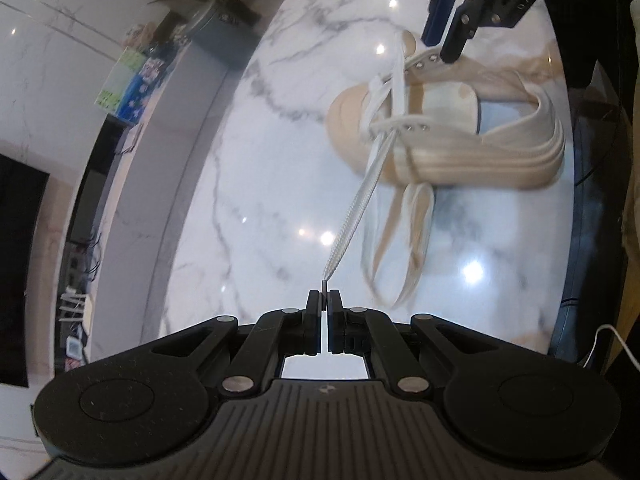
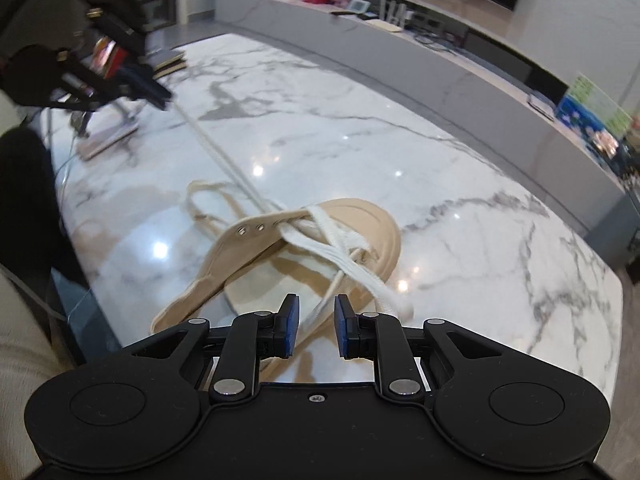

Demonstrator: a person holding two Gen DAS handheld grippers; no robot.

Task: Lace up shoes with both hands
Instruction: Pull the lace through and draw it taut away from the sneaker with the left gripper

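Left tool (image 1: 324, 300) clenched on the lace tip (image 1: 323, 286), lace (image 1: 356, 216) taut up to the beige shoe (image 1: 440, 128), frame right on the marble table (image 1: 248, 184). Right tool (image 2: 316, 322) released, pads apart over the shoe's eyelets.

You see a matt canvas shoe (image 1: 448, 120), its woven cloth lace (image 1: 356, 216), and a glossy marble tabletop (image 1: 260, 184).

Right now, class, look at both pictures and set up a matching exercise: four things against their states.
1 left tongs
2 right tongs
3 white flat shoelace
4 beige low-top canvas shoe

A lying on the marble table
B open, nothing gripped
C pulled taut
D shut on the lace tip

Pairs: 1-D, 2-B, 3-C, 4-A
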